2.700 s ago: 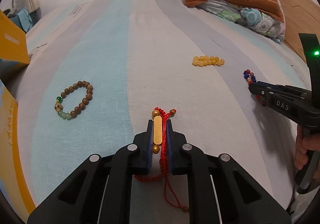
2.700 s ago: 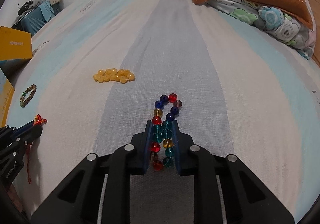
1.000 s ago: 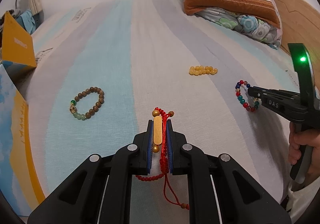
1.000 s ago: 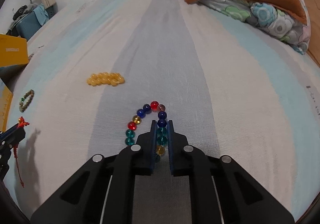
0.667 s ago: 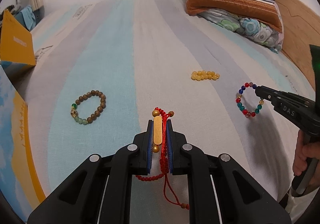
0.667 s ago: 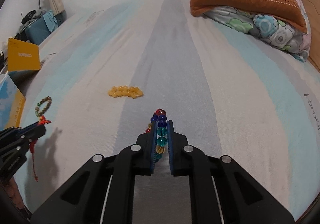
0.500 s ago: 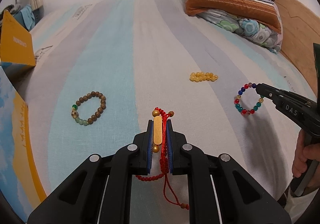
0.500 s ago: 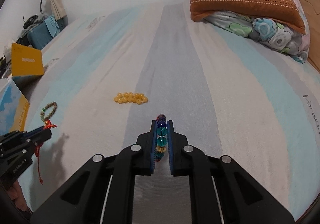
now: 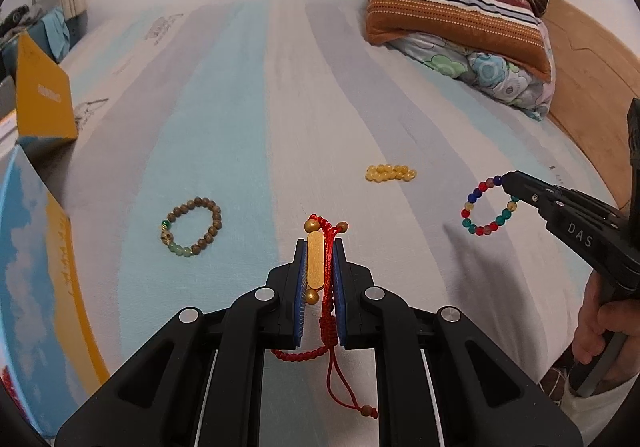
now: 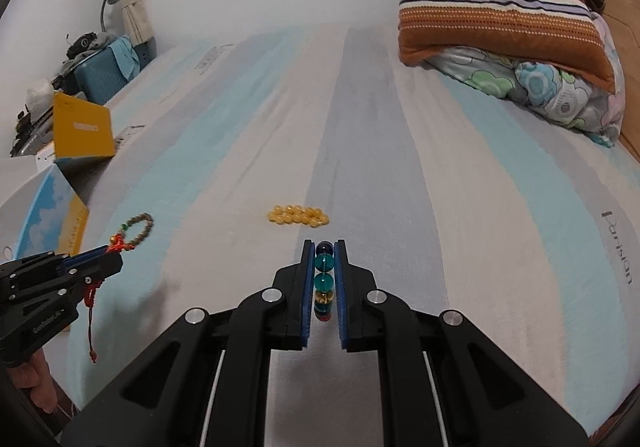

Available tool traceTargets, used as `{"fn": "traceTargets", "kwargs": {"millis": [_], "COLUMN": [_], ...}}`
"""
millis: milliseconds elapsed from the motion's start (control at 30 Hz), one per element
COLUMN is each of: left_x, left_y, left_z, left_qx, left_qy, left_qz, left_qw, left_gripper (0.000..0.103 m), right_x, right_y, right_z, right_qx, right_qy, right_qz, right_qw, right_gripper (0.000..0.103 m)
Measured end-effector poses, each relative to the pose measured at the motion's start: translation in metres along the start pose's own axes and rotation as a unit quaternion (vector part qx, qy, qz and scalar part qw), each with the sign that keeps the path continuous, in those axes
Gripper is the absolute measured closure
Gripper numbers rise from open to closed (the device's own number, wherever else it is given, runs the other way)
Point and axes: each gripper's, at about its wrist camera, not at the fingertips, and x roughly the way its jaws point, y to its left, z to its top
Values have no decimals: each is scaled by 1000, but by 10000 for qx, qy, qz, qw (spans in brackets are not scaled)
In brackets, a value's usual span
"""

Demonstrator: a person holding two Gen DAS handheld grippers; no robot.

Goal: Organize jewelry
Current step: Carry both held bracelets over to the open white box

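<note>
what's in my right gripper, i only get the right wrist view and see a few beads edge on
Observer: The right gripper holds a multicolored bead bracelet; its whole loop hangs below the tips.
Operator: is it clear of the bed
Observer: Yes, the left wrist view shows it hanging above the bedsheet.
Operator: what's in the left gripper
Observer: The left gripper is shut on a red cord bracelet with a flat gold bar.
</note>
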Motion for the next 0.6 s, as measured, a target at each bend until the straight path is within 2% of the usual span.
{"fn": "traceTargets", "kwargs": {"millis": [600], "left_x": [-39], "left_y": [4], "left_z": [2], "left_qx": [17], "left_qy": [-87], "left_qz": [88], "left_qw": [9999], "left_gripper": [92], "right_x": [-46], "right_y": [33], "right_z": [10], "right_qx": [-190], "right_qy": [-174], "right_qz": [126], "right_qw": [9996], "right_gripper": [94]}}
